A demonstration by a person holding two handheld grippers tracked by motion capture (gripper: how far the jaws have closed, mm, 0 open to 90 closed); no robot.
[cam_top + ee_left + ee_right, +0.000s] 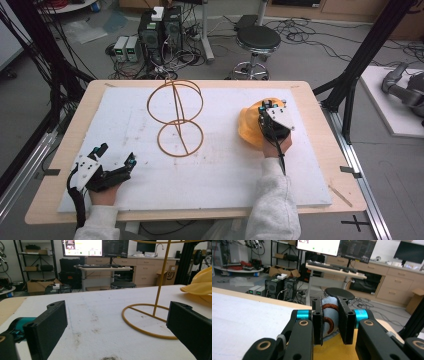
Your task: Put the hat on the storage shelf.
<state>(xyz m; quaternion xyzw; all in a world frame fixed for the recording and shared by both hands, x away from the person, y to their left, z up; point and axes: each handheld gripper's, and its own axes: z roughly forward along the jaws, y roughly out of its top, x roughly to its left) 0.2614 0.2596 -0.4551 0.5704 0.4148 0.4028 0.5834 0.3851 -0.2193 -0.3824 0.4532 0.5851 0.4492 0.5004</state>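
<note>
Cap [248, 125] held tight in the right gripper [331, 322], near the right edge of the surface [225, 165].

Right gripper view shows the jaws pressed shut on a pale blue part with brown stitching; the high view shows just yellow cloth under the hand. Left gripper [116, 158] rests near the front left edge, jaws wide apart, holding nothing. Between them stands a wire stand [176, 117], with lots of bare white room around it.
</note>
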